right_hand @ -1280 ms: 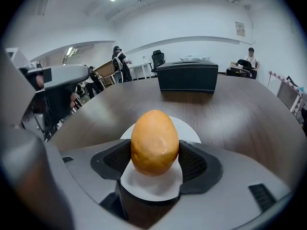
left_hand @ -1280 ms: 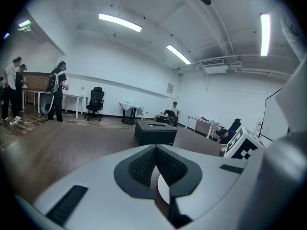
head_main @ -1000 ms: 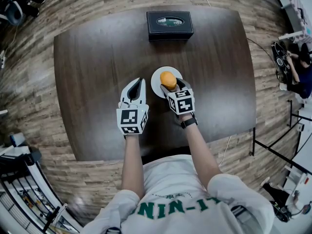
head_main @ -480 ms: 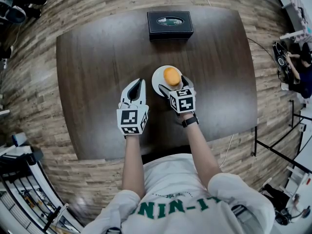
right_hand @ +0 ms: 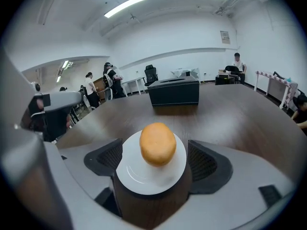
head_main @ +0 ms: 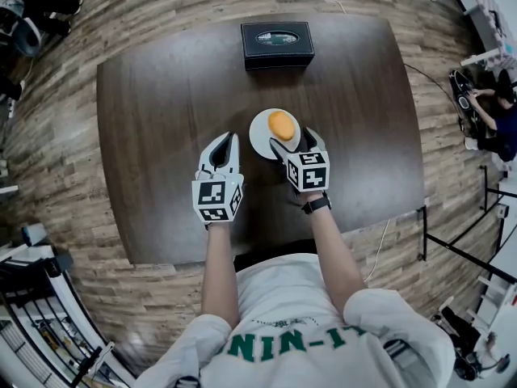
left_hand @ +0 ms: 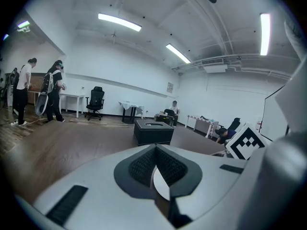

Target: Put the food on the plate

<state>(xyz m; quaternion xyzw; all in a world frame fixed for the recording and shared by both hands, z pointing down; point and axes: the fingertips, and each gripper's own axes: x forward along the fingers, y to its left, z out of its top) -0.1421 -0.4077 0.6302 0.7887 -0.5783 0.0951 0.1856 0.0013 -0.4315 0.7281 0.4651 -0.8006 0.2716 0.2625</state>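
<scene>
A dark table [head_main: 161, 95] carries a white plate [head_main: 260, 140] at its centre. The bun [head_main: 281, 125] rests on the plate. A black box [head_main: 277, 44] sits beyond the plate. The right gripper [head_main: 294, 141] is at the plate's near edge; its jaws, just opened, stand wide apart and hold nothing. The left gripper [head_main: 229, 138], left of the plate, has its jaws together and empty.

Round orange bun [head_main: 281, 125], resting on small white plate [head_main: 260, 140]

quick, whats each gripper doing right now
left gripper: closed, empty.
right gripper: open, fingers just narrowing slightly, touching nothing; bun sits free on the plate.
</scene>
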